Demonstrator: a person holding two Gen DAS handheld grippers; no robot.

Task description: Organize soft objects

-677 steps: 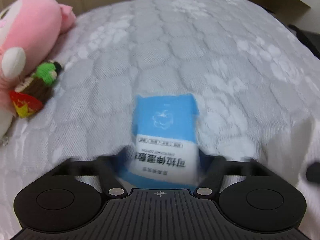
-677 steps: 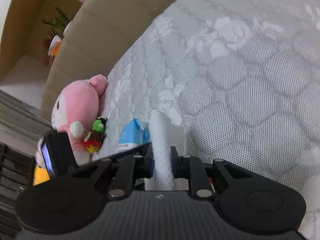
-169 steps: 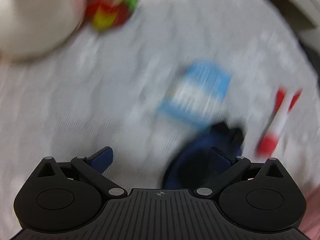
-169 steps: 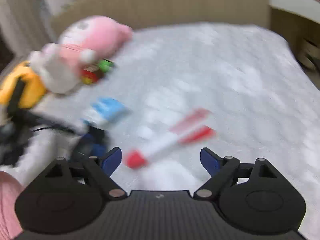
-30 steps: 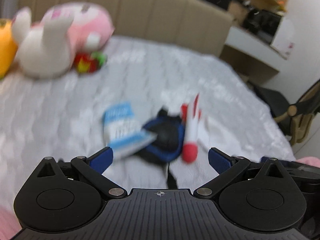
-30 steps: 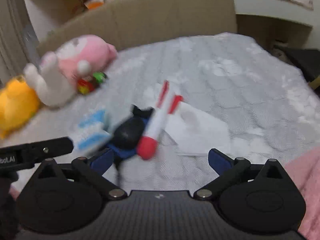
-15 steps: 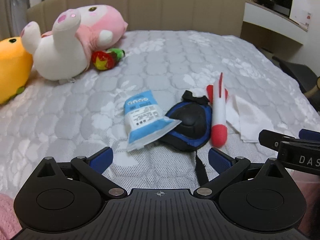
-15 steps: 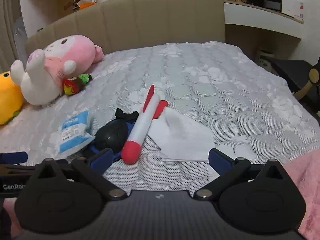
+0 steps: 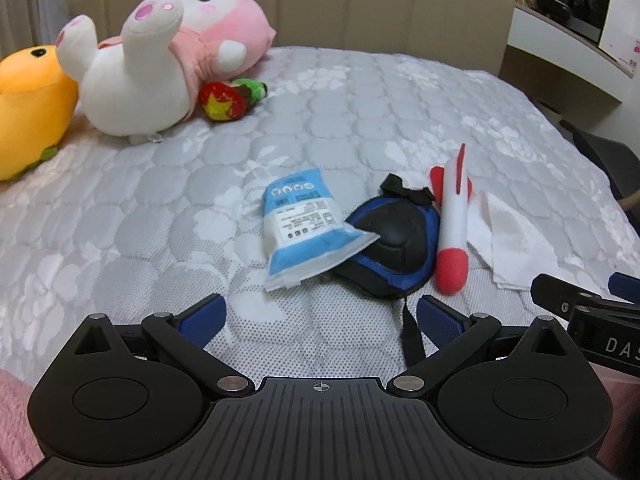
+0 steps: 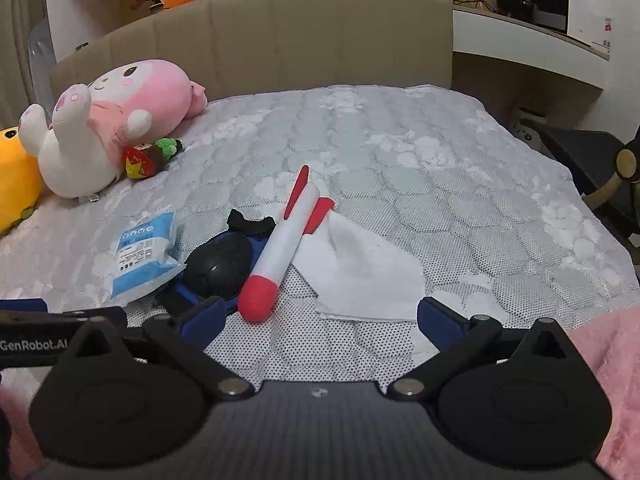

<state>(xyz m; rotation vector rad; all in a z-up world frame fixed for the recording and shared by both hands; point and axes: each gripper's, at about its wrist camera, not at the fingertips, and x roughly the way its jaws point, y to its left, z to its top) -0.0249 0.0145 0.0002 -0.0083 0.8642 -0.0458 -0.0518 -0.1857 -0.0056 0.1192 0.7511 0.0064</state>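
Both grippers hang over the near edge of the bed with nothing between their fingers: the left gripper (image 9: 320,318) has its blue-padded jaws spread wide, and the right gripper (image 10: 320,320) is spread just as wide beside it. On the quilted grey mattress (image 9: 360,112), toward the near edge, four soft things lie in a row. A blue and white wipes pack (image 9: 304,224) lies at the left end, its lower corner resting on a blue and black knee pad (image 9: 394,242) (one black strap trails toward the near edge). Touching the pad's right side is a white foam rocket (image 9: 452,224) with a red nose and red fins, nose toward the near edge. Just right of it, a folded white cloth (image 10: 360,276), possibly a tissue, has its far corner tucked under the rocket's fins. At the far left corner, by the beige headboard (image 10: 280,36), a pink and white plush (image 9: 160,56) lies on its back, a small red and green toy (image 9: 230,98) against it, and a yellow plush (image 9: 28,108) sits at the left edge.
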